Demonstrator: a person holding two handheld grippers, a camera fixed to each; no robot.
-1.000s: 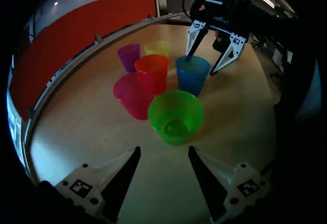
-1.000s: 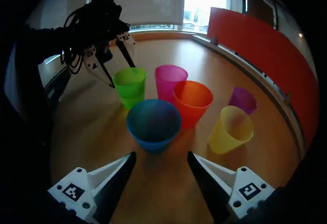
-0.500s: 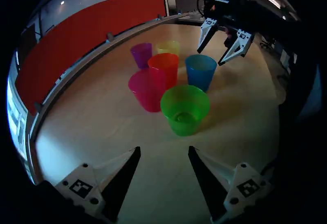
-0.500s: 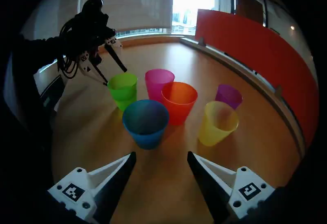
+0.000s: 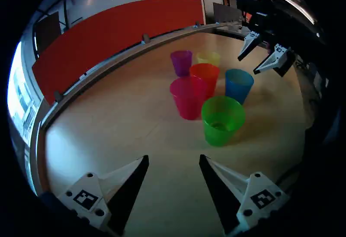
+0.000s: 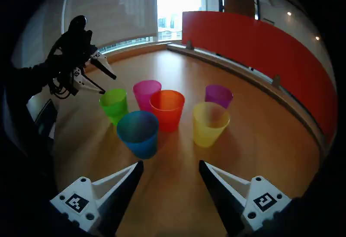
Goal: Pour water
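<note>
Left gripper (image 5: 173, 156) and right gripper (image 6: 170, 162) both gape wide and empty, facing six coloured cups (image 6: 167, 107) clustered on a wooden table (image 6: 268, 150).

Green cup (image 5: 222, 122), blue cup (image 5: 238, 85)

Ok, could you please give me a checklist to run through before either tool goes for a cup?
1. Left tool open and empty: ok.
2. Right tool open and empty: ok.
3. Green cup, pink cup, orange cup, blue cup, yellow cup and purple cup upright on the table: ok.
4. Bare table between the left tool and the green cup: ok.
5. Water in the green cup: cannot tell; its bottom glints.
6. Finger room between the green cup and the pink cup: cannot tell.
</note>
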